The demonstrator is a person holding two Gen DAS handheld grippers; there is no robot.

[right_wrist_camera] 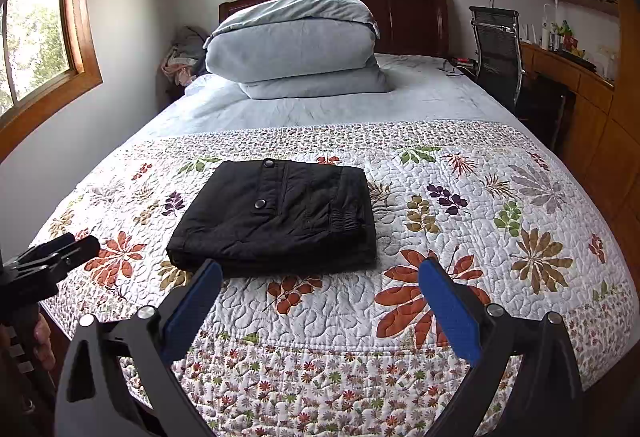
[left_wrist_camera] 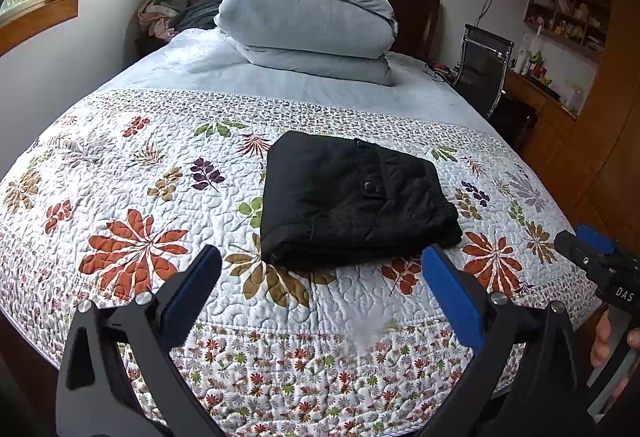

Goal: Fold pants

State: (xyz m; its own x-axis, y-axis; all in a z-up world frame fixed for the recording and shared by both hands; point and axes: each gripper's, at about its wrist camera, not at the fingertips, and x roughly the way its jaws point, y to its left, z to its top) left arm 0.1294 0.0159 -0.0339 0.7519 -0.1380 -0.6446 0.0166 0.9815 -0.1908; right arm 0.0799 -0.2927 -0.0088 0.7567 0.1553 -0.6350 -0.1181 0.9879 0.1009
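Blue-padded fingers of the left gripper (left_wrist_camera: 322,265) and right gripper (right_wrist_camera: 320,279) frame each view, both spread wide and holding nothing. Beneath and beyond them stretches the floral quilt (left_wrist_camera: 132,173). Just ahead of both grippers, resting on it, lie the black pants (right_wrist_camera: 276,213), already a compact square. They look soft, padded and fairly light; the thick near edge seems the best hold.

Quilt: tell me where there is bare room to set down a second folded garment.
Free: the quilt right of the pants, and left of them toward the window wall. Also the blue sheet beside the stacked duvet. Crowded: the near edge, where both grippers hover open.
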